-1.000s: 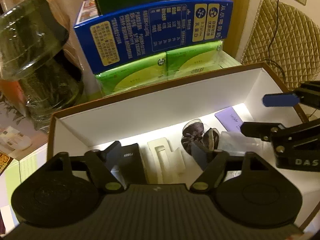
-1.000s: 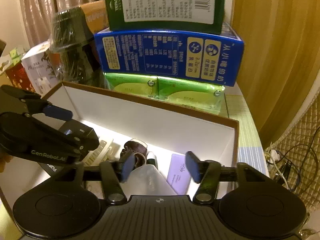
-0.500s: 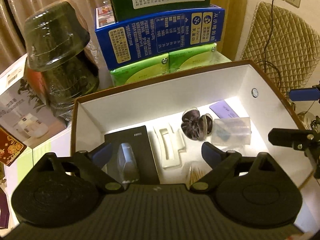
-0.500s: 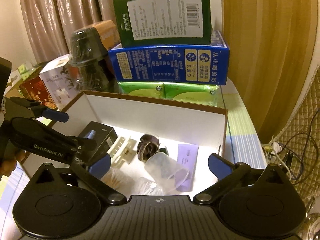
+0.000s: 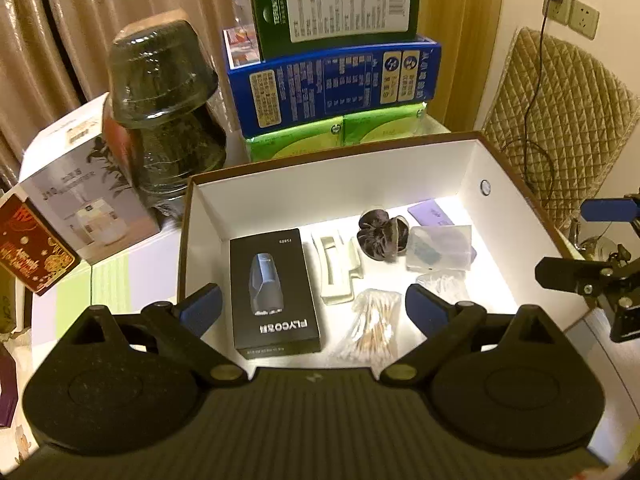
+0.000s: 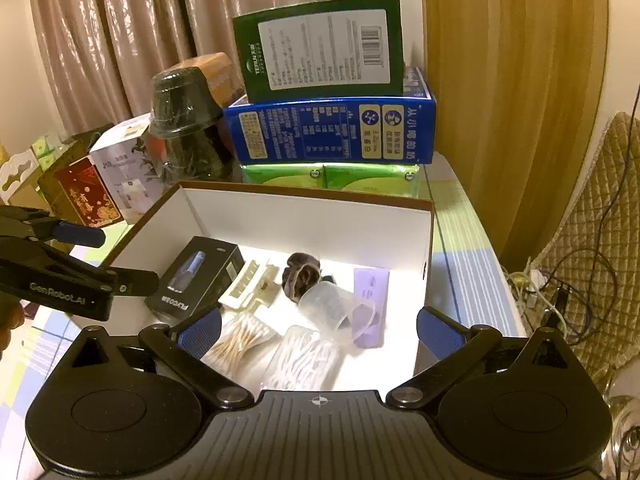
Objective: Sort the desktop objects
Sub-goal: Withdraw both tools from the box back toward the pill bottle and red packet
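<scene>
A white-lined cardboard box (image 5: 332, 152) holds a black shaver carton (image 5: 276, 292), a white clip (image 5: 336, 268), a dark scrunchie (image 5: 382, 232), a clear cup (image 5: 438, 248), a purple card (image 5: 430, 212) and a bag of cotton swabs (image 5: 372, 324). My left gripper (image 5: 312, 308) hovers open above the box's near edge, nothing between its fingers. The right gripper (image 6: 319, 332) is open too, above the swabs (image 6: 240, 340) and a bag of white picks (image 6: 304, 356). The clear cup (image 6: 336, 304) lies on its side beside the scrunchie (image 6: 302, 276). Each gripper shows at the other view's edge.
Behind the box stand a blue carton (image 5: 332, 84) on green packs, with a green box (image 5: 336, 0) on top. Stacked dark tubs (image 5: 164, 80), a white carton (image 5: 80, 200) and a red box (image 5: 32, 248) crowd the left. A quilted chair (image 5: 560, 120) and cables (image 6: 560, 300) are to the right.
Both grippers opened wide and drew back and up out of the box. The black carton and the clear cup, which sat between the fingers, now lie free inside.
</scene>
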Demonstrator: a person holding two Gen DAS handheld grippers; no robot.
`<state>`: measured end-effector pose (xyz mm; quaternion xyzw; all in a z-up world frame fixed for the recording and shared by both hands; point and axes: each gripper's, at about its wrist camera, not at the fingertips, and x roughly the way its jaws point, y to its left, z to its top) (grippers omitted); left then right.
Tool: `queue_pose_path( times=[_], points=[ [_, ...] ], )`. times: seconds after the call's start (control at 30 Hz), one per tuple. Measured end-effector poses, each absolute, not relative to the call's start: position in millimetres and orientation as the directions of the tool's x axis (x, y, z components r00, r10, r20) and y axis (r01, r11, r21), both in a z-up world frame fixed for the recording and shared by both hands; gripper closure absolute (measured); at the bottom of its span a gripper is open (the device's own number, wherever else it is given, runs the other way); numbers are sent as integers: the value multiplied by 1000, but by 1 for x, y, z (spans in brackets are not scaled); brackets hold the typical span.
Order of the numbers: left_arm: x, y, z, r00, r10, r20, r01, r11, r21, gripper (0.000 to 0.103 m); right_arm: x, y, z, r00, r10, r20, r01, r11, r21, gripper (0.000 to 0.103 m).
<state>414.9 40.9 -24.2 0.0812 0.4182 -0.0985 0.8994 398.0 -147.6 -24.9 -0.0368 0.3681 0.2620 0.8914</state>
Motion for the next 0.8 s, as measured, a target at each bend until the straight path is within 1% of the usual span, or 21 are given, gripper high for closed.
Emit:
queue_pose_path(
  times=[0.8],
  points=[
    [295,51,-5,642,-87,-762,163,986,25,6,299,-169,-7,580,484,-655,-502,846,180,2]
  ],
)
